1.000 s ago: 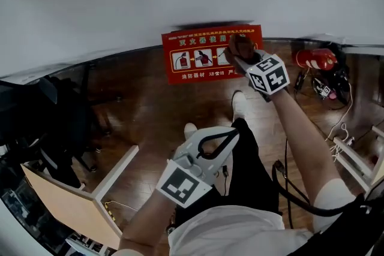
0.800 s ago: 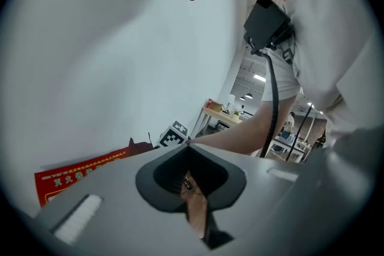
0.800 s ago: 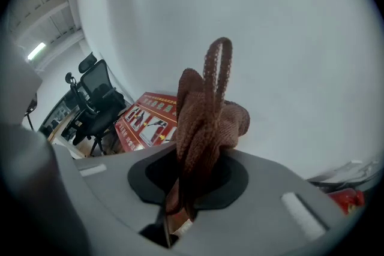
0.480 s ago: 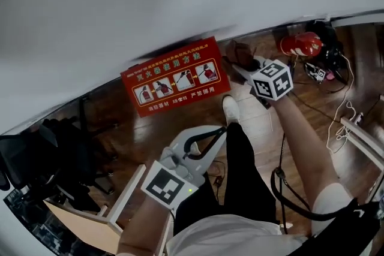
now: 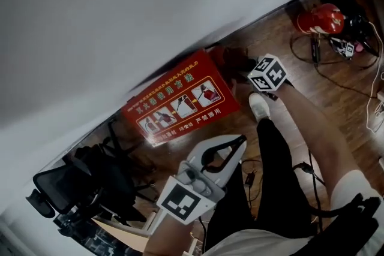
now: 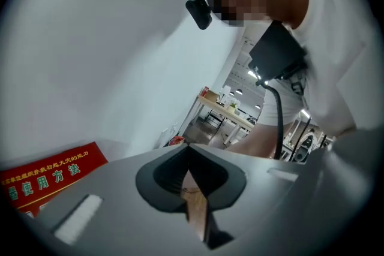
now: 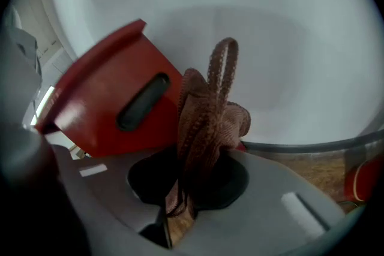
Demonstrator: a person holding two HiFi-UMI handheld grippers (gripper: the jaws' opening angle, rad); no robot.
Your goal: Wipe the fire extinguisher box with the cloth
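The red fire extinguisher box (image 5: 180, 99) stands on the wooden floor against the white wall, its printed top facing up. My right gripper (image 5: 240, 66) is shut on a brown knitted cloth (image 5: 235, 58), held at the box's right end. In the right gripper view the cloth (image 7: 204, 123) bunches up out of the closed jaws, right beside the box's red side wall with its black handle slot (image 7: 141, 101). My left gripper (image 5: 237, 144) hangs lower, over my legs, jaws closed and holding nothing. The left gripper (image 6: 192, 186) view catches a corner of the box (image 6: 48, 177).
A red fire extinguisher (image 5: 321, 18) lies on the floor at the upper right among black cables (image 5: 336, 51). A black office chair (image 5: 78, 183) stands at the lower left. My white shoe (image 5: 259, 106) and dark trouser legs are below the box.
The head view has swung and tilted, so the box now sits left of centre. My right gripper with the cloth has gone from the box's top to its right end. The left gripper barely moved.
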